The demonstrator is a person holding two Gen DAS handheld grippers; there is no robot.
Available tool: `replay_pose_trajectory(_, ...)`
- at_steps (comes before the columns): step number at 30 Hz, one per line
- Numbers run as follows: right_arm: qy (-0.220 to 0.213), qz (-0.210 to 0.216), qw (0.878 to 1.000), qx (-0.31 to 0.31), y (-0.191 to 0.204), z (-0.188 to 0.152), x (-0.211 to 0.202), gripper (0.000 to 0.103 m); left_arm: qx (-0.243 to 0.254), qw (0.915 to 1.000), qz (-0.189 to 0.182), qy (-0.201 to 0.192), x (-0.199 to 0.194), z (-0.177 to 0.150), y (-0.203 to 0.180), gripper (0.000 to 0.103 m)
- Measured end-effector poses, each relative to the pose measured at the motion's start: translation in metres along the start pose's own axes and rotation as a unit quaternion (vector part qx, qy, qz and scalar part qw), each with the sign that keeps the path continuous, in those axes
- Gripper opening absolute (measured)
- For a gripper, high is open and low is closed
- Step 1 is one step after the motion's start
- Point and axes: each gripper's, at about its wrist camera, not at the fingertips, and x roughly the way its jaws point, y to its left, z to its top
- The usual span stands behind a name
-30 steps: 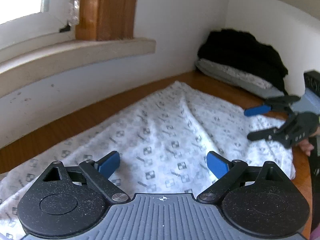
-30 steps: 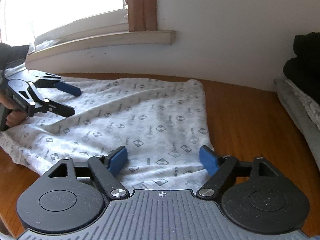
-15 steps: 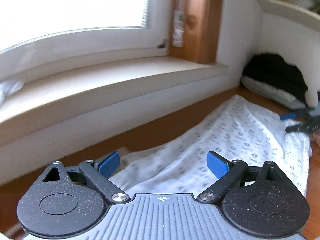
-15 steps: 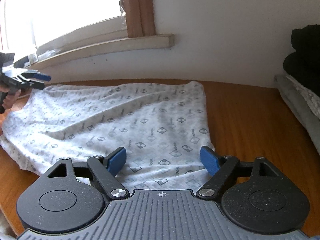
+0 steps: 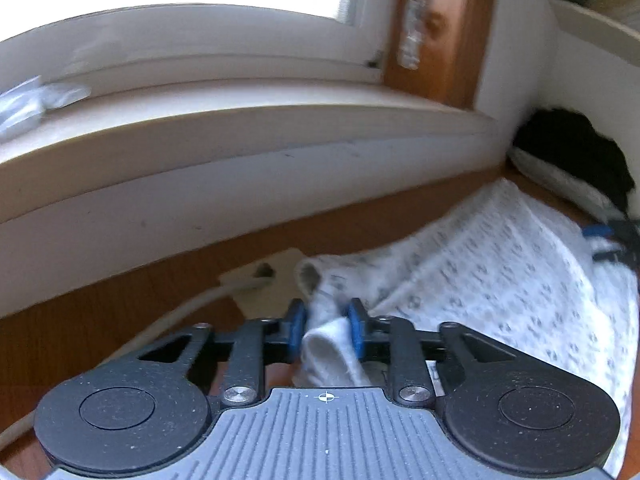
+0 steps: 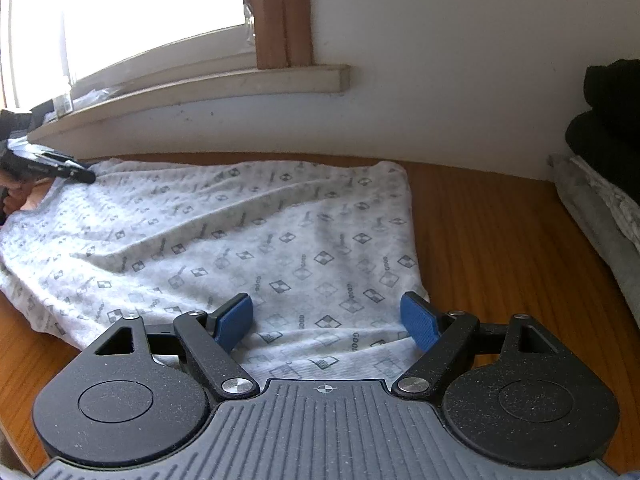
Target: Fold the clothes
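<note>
A white garment (image 6: 240, 232) with a grey diamond print lies spread on the wooden table (image 6: 500, 240). In the left wrist view my left gripper (image 5: 326, 322) is closing on a bunched edge of the garment (image 5: 500, 264), and white cloth fills the narrow gap between its blue pads (image 5: 297, 322). The right wrist view shows that same left gripper (image 6: 80, 174) at the garment's far left corner. My right gripper (image 6: 328, 320) stands open low over the near right corner, with cloth lying flat under it and nothing pinched. It appears blurred at the right edge of the left wrist view (image 5: 608, 240).
A stack of folded clothes, black on top of grey (image 6: 600, 152), sits at the right against the wall (image 5: 572, 160). A window sill (image 5: 240, 120) runs along the back. A white cable and flat plate (image 5: 260, 276) lie on the table by the left gripper.
My left gripper swung left along the garment to its edge by the window wall, and its jaws went from wide open to closed on the cloth. The right gripper stayed still.
</note>
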Motion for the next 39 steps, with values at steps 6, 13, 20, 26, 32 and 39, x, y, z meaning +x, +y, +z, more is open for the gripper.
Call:
replay_pose_trajectory(6,0.0,-0.002,1.0,0.0,0.0,0.0,0.0,0.081,-0.004,0.9988,0.034,-0.034,-0.009,0.005,0.001,0.051)
replay_pose_trajectory(13,0.0,-0.003,1.0,0.0,0.0,0.0,0.0,0.081,-0.02,0.9943,0.058,-0.088,-0.027,0.01,-0.002,0.103)
replay_pose_trajectory(20,0.0,-0.004,1.0,-0.001,0.0,0.0,0.0,0.081,-0.015,0.9939,0.049,-0.098,-0.028,0.008,-0.008,0.103)
replay_pose_trajectory(26,0.0,-0.012,1.0,-0.001,0.001,0.0,0.0,0.081,-0.014,0.9934,0.024,-0.111,-0.031,0.004,-0.005,0.103)
replay_pose_trajectory(32,0.006,-0.037,0.999,0.006,0.0,0.0,0.0,0.088,-0.044,0.9886,0.046,-0.136,-0.032,0.006,0.003,0.103)
replay_pose_trajectory(39,0.006,-0.058,0.998,0.005,-0.001,0.0,-0.001,0.092,-0.062,0.991,0.017,-0.118,-0.027,0.008,0.003,0.103)
